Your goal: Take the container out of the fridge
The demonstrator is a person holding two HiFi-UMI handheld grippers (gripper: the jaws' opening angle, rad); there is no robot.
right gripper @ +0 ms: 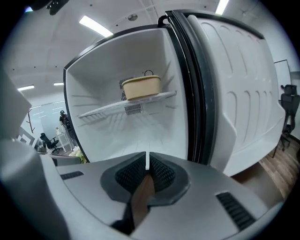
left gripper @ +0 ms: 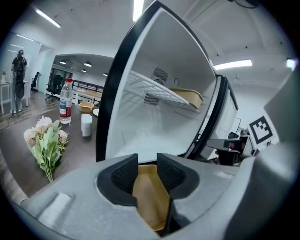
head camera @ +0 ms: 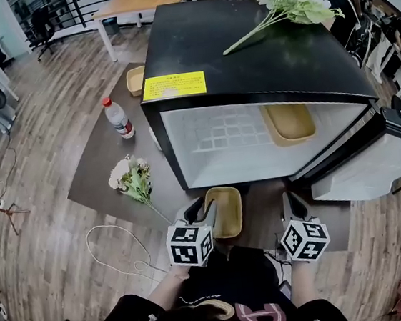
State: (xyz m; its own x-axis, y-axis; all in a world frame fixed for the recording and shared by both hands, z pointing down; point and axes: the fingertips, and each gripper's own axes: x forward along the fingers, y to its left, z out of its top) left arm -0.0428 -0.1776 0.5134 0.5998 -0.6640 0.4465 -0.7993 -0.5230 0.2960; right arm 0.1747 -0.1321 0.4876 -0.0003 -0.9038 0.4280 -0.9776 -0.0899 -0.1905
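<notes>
Container, tan and shallow, sits on the wire shelf inside the open fridge, toward the back right corner. The door is swung wide to the right. A second container of the same tan lies on the dark mat just in front of the fridge mouth. The left tool hovers over its left rim with jaws apart. Its own view shows the second container through the gap, the pads not pressing on it. The right tool, near the foot of the door, has its jaws barely apart, a thin slit between them and nothing in it. Both tools point at the fridge. White flowers lie on the fridge top, a yellow label at its front edge. Another bunch and a red-capped bottle rest on the mat to the left.
</notes>
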